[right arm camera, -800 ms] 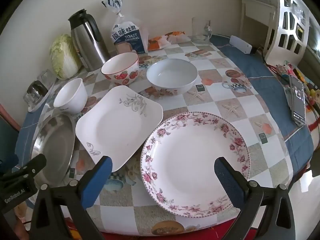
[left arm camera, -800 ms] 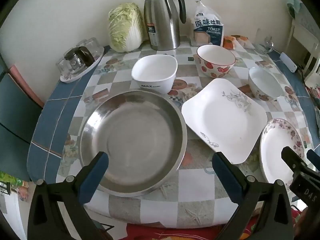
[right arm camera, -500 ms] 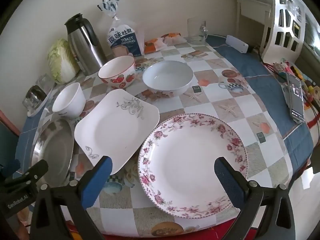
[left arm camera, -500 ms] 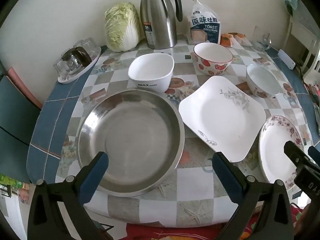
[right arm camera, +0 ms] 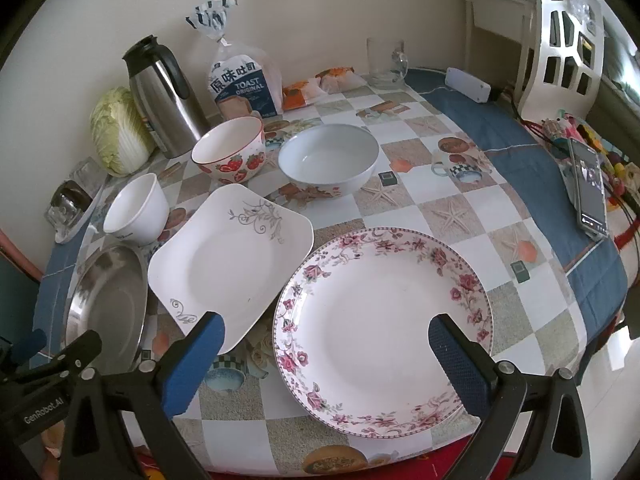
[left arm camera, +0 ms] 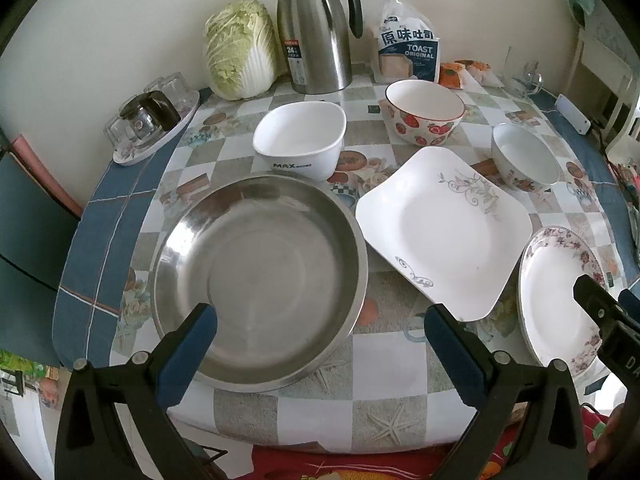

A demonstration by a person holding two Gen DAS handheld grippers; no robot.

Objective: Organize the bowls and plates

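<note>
A steel plate [left arm camera: 260, 280] lies at the table's front left, and shows in the right wrist view [right arm camera: 108, 304]. Beside it lie a square white plate [left arm camera: 444, 228] [right arm camera: 228, 260] and a round floral plate [left arm camera: 560, 296] [right arm camera: 380, 312]. Behind them stand a square white bowl [left arm camera: 300, 140] [right arm camera: 136, 212], a strawberry bowl [left arm camera: 424, 112] [right arm camera: 230, 150] and a round white bowl [left arm camera: 524, 160] [right arm camera: 328, 160]. My left gripper [left arm camera: 320, 320] is open and empty above the steel plate's near edge. My right gripper [right arm camera: 326, 328] is open and empty above the floral plate.
At the back stand a cabbage [left arm camera: 240, 48], a steel thermos [left arm camera: 316, 28], a toast bag [left arm camera: 408, 48] and a glass mug [right arm camera: 384, 60]. A tray of glasses [left arm camera: 152, 124] sits at the left. A phone [right arm camera: 588, 188] lies at the right edge.
Both grippers have drawn back a little and risen slightly, so the table sits lower and farther in both views. Nothing on the table has moved.
</note>
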